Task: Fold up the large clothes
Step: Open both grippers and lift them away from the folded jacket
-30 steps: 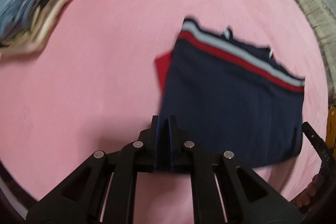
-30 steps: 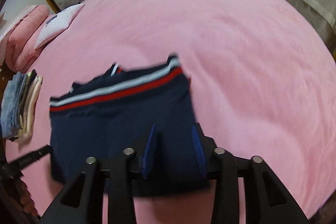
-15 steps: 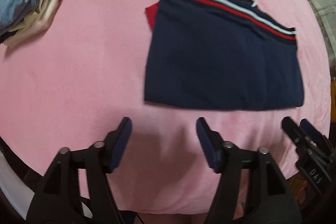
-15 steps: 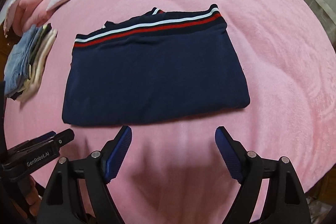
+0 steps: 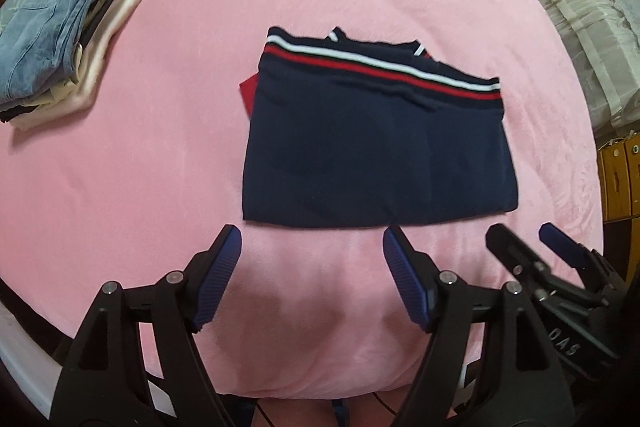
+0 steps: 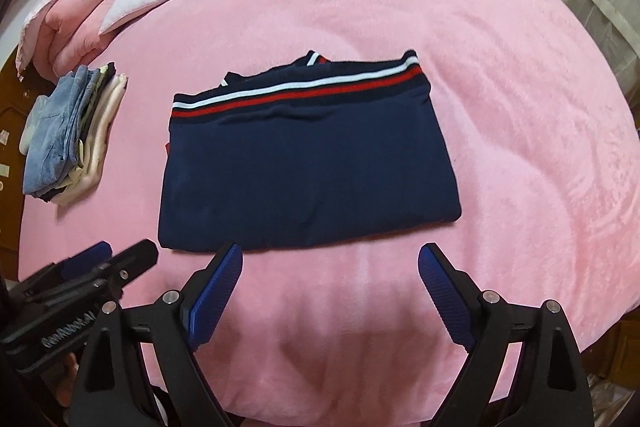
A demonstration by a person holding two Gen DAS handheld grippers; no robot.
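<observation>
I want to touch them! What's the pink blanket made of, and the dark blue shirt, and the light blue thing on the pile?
The blanket looks like soft fleece: fuzzy, matte, with brushed streaks. The shirt seems a smooth knit, maybe cotton, with a ribbed striped band. The light blue thing looks like denim: faded, with stitched seams.

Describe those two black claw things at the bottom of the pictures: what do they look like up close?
Each claw, left claw and right claw, is a black plastic frame of angular, triangular cut-out arms joined by silver round rivets. Its two fingers carry ribbed blue pads. Seen from the other camera, the left one's side bears white lettering, roughly "GenRobot.AI". Thin cables seem to hang below.
</observation>
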